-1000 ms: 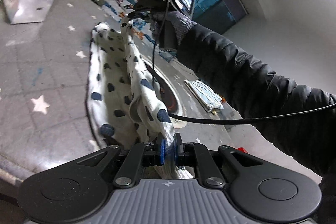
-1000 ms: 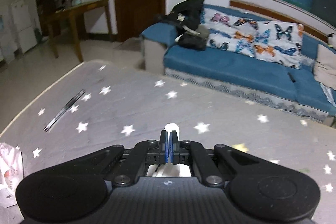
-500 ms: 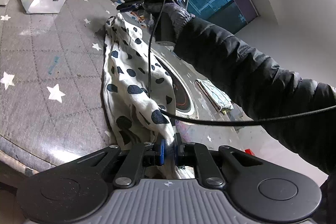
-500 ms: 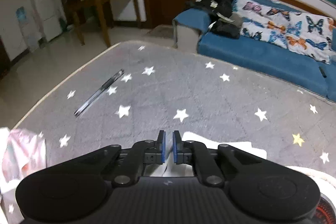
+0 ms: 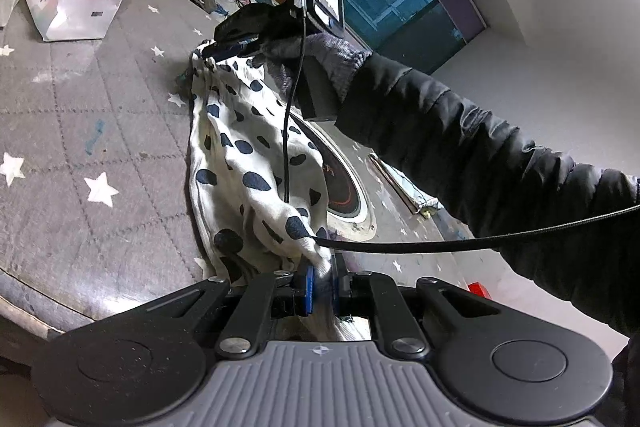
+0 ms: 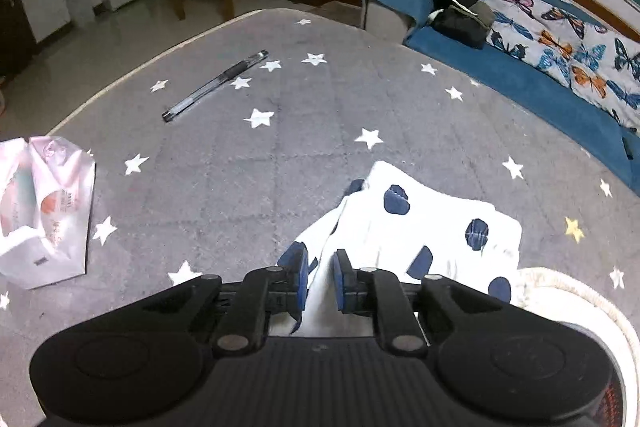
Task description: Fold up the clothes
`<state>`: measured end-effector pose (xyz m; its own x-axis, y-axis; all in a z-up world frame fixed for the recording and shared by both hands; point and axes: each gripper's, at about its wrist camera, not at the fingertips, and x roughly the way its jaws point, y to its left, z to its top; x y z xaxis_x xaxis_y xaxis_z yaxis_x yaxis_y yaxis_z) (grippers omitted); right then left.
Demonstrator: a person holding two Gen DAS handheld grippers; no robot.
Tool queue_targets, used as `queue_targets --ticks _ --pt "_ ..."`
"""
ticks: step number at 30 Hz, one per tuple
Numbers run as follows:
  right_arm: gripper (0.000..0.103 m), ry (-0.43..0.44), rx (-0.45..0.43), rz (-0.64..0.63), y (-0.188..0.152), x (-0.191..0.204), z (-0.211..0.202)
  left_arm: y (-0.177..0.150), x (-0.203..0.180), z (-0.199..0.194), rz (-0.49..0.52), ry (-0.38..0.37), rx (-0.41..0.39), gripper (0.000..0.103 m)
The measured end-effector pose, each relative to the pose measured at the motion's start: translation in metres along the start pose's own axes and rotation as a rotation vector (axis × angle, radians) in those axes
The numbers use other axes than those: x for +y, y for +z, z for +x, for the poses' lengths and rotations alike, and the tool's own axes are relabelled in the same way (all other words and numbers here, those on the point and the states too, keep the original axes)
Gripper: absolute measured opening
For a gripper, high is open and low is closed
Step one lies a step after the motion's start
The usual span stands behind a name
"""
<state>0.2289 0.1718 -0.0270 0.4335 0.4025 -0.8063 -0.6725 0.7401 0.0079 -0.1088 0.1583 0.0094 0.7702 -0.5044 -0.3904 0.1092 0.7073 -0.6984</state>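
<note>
A white garment with dark blue spots [image 5: 248, 163] lies stretched along the grey star-patterned table [image 5: 80, 131]. My left gripper [image 5: 322, 287] is shut on its near end at the table's edge. In the left wrist view my right gripper [image 5: 208, 51] is at the far end of the garment, low over the table. In the right wrist view the right gripper [image 6: 321, 277] has its jaws parted, with the spotted garment [image 6: 420, 223] lying flat under and ahead of them.
A pen [image 6: 214, 85] lies on the far left of the table. Pink-and-white paper bags [image 6: 44, 211] stand at the left; they also show in the left wrist view [image 5: 72, 1]. A round dark mat [image 5: 340, 179] and a folded cloth [image 5: 404, 183] lie beyond the garment. A blue sofa [image 6: 540, 67] stands behind.
The right gripper has opened and let the far end of the garment down onto the table. The garment, held up a second ago, now lies spread out. The left gripper keeps its hold.
</note>
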Motion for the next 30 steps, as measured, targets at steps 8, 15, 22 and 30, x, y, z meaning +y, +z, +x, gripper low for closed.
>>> queue_targets --ticks 8,15,22,30 --pt "0.001 0.032 -0.110 0.067 0.013 -0.005 -0.024 0.006 -0.002 -0.007 0.017 0.007 -0.033 0.009" --pt "0.001 0.087 -0.068 0.087 0.006 0.002 0.002 0.003 0.003 -0.006 0.010 0.037 -0.018 0.010" --pt "0.008 0.111 -0.092 0.074 0.010 -0.004 -0.023 0.000 0.006 -0.006 0.010 0.066 -0.005 0.013" --pt "0.030 0.054 -0.122 0.020 -0.005 -0.036 -0.086 -0.002 -0.004 -0.021 0.076 0.136 -0.025 0.032"
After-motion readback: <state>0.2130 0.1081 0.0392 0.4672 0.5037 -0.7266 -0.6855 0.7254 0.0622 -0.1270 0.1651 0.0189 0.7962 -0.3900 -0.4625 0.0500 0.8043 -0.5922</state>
